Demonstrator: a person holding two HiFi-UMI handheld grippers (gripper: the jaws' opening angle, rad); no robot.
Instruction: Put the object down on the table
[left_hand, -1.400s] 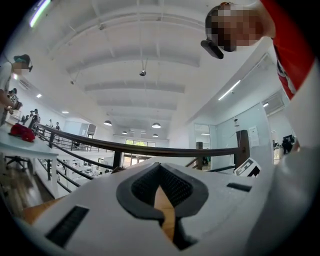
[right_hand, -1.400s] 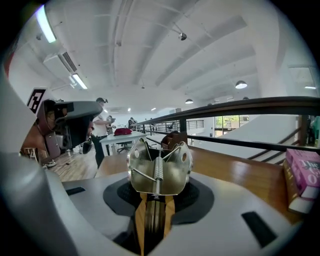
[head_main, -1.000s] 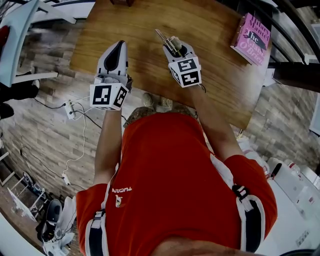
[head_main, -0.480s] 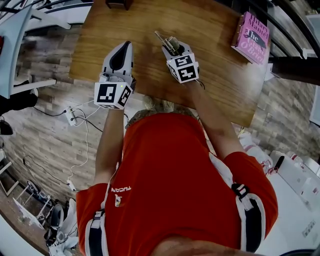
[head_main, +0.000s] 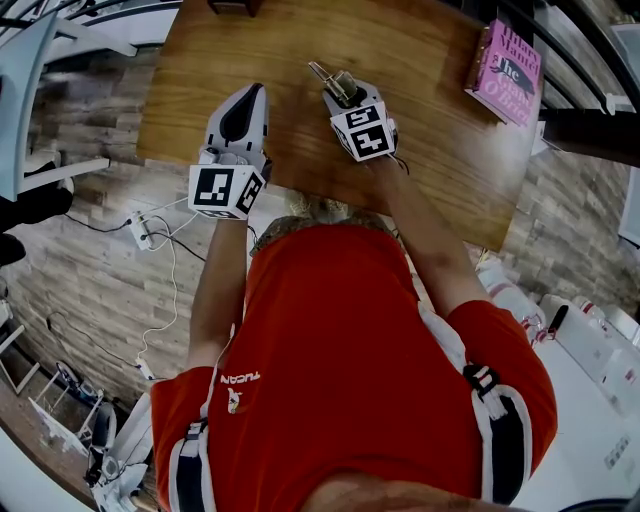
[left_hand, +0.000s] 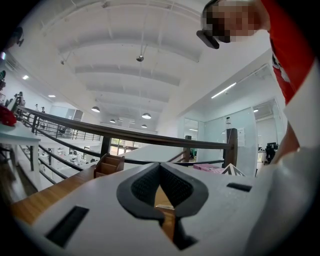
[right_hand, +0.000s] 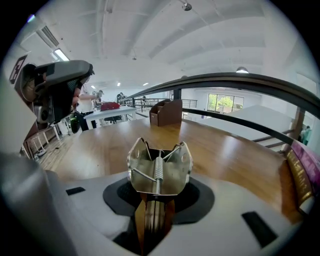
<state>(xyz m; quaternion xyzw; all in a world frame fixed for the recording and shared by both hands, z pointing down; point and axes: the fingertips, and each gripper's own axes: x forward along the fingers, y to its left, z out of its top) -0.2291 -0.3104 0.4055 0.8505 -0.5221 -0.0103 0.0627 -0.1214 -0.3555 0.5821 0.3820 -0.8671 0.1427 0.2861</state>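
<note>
A silver metal spring clip (right_hand: 160, 170) with a coiled spring down its middle sticks out of my right gripper (right_hand: 155, 210), which is shut on its handles. In the head view the right gripper (head_main: 345, 92) hangs over the wooden table (head_main: 430, 130) near its middle, tilted down, with the clip (head_main: 326, 75) pointing to the far side. My left gripper (head_main: 248, 95) is held level over the table's near left edge. Its jaws (left_hand: 160, 170) meet at the tips with nothing between them.
A pink book (head_main: 505, 70) lies at the table's right edge. A small wooden box (right_hand: 166, 112) stands at the far edge. A dark railing (right_hand: 240, 80) runs behind the table. A power strip (head_main: 140, 228) and cables lie on the floor at the left.
Both grippers have sunk a little toward the table top. The clip has stayed in the right gripper.
</note>
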